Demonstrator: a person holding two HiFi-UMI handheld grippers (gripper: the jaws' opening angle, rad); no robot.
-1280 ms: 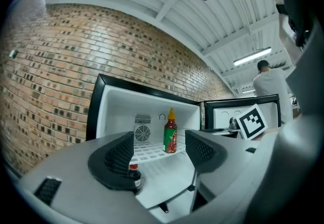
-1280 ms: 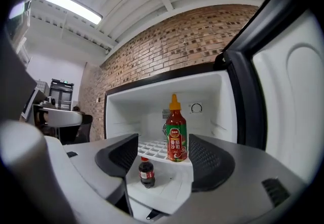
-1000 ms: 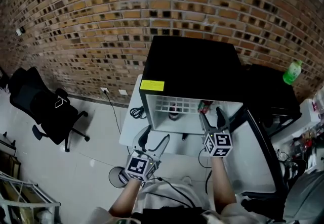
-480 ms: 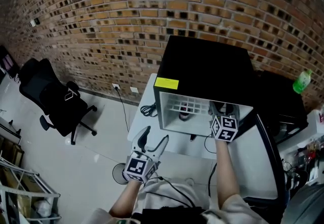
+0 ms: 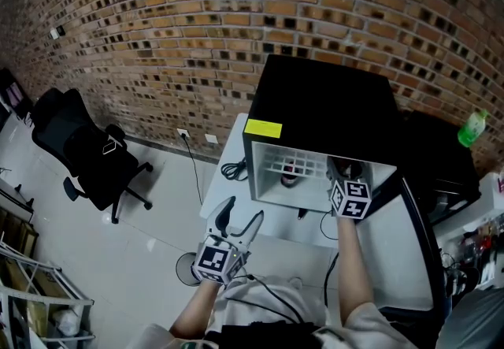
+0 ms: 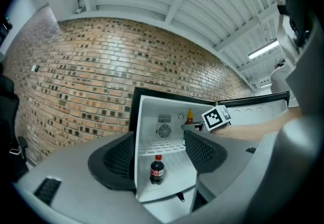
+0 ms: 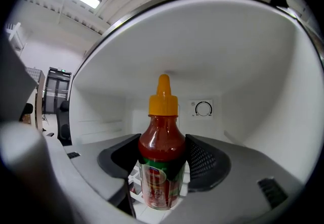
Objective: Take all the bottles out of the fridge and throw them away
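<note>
Right tongs (image 7: 161, 166) are closing on the red sauce bottle with orange cap (image 7: 161, 139), pads touching its sides, on the black fridge's (image 5: 323, 103) upper shelf; left tongs (image 6: 159, 152) gape empty, held back outside the fridge. The bottle is likely light, slick and squeezable, so hold mid-label.

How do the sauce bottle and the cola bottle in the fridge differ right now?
The sauce bottle is red with an orange cap; the cola bottle is dark with a red cap. The sauce bottle stands on the upper shelf, the cola bottle on the floor of the fridge. The right gripper is closing its jaws on the sauce bottle; nothing touches the cola bottle. Both stand upright in the open fridge.
</note>
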